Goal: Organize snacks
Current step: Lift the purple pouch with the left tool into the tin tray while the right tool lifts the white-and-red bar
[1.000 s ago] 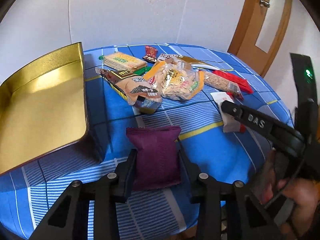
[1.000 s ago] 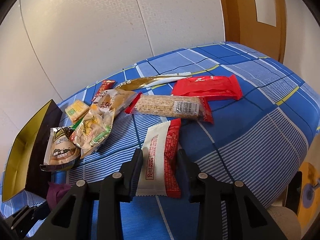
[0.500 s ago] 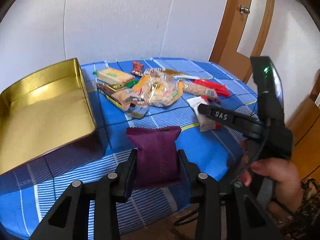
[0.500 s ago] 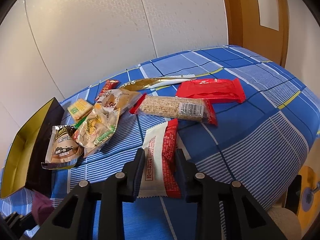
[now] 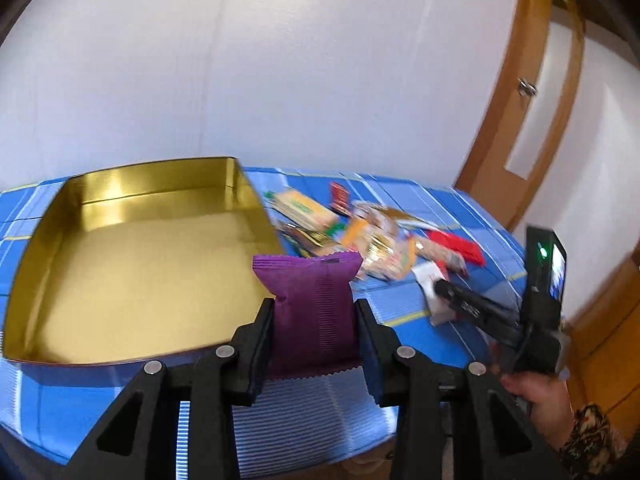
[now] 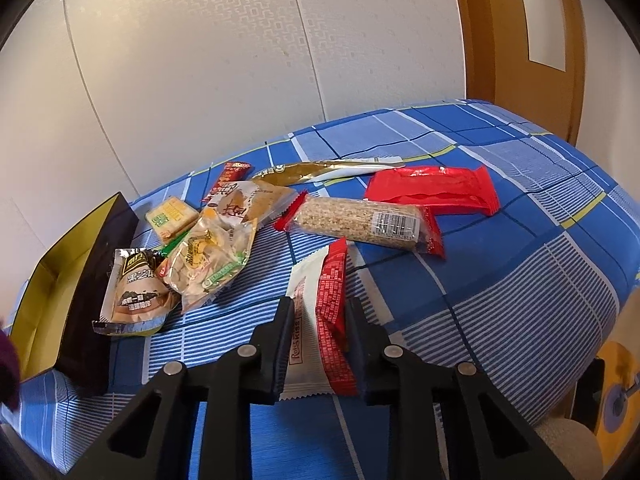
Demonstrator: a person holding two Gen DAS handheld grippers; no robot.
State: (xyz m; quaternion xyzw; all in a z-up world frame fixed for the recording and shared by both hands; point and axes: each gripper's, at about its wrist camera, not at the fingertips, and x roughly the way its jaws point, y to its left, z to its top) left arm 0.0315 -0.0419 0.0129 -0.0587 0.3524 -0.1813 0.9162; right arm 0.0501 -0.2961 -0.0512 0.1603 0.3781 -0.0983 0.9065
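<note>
Left wrist view: the left gripper (image 5: 314, 324) is clamped on a purple packet (image 5: 310, 300), which stands lengthwise along the fingers, its crimped top end pointing away from the camera, raised off the blue checked cloth (image 5: 404, 312) at the near right corner of the gold tin (image 5: 132, 264). To the right, a hand (image 5: 538, 398) holds the right gripper (image 5: 442, 292), aimed at the snack pile. Right wrist view: the right gripper (image 6: 319, 320) has just been closing, and its jaws now pinch a white-and-red bar (image 6: 320, 320) that lies on the cloth with its long axis running away from the camera, tilted slightly right. Beyond it a sesame bar (image 6: 360, 222) lies crosswise, a red packet (image 6: 432, 190) just behind it. The tin (image 6: 86, 280) sits at the left, with other snacks between.
</note>
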